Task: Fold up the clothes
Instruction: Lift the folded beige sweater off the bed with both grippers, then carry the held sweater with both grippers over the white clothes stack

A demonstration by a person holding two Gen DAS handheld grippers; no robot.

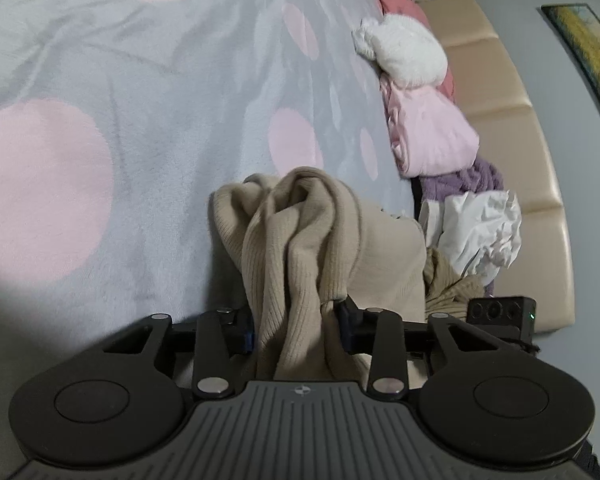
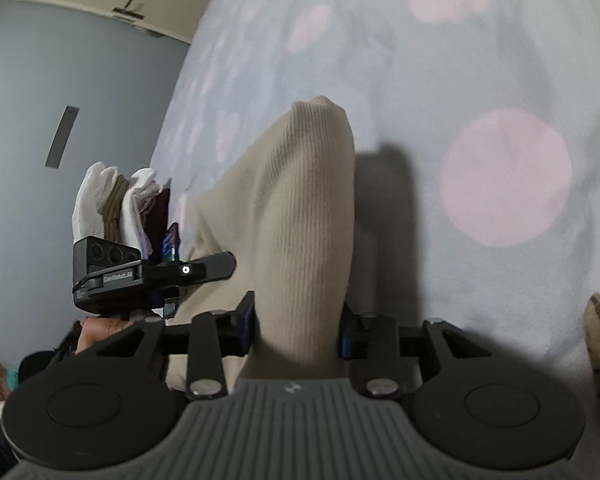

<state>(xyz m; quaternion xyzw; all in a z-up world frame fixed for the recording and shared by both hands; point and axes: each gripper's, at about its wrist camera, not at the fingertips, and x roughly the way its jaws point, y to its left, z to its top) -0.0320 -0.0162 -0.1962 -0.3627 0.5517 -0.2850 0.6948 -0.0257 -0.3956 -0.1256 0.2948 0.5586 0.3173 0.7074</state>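
Note:
A beige ribbed knit garment point(image 1: 300, 232) lies bunched on the grey bedspread with pink dots point(image 1: 100, 120). My left gripper point(image 1: 296, 316) is shut on a gathered fold of it, and the cloth fills the gap between the blue pads point(image 1: 346, 320). In the right wrist view the same beige garment point(image 2: 300, 200) rises as a smooth ribbed fold from between the fingers. My right gripper point(image 2: 298, 320) is shut on that fold, lifted a little above the bedspread point(image 2: 480, 60), where it casts a shadow.
Along the bed's right side lie a white fluffy item point(image 1: 404, 48), a folded pink garment point(image 1: 432, 132), a purple one point(image 1: 472, 180) and crumpled white cloth point(image 1: 480, 232), against a beige padded panel point(image 1: 512, 120). The other gripper's black sensor box point(image 2: 108, 268) and a hand point(image 2: 100, 328) sit left.

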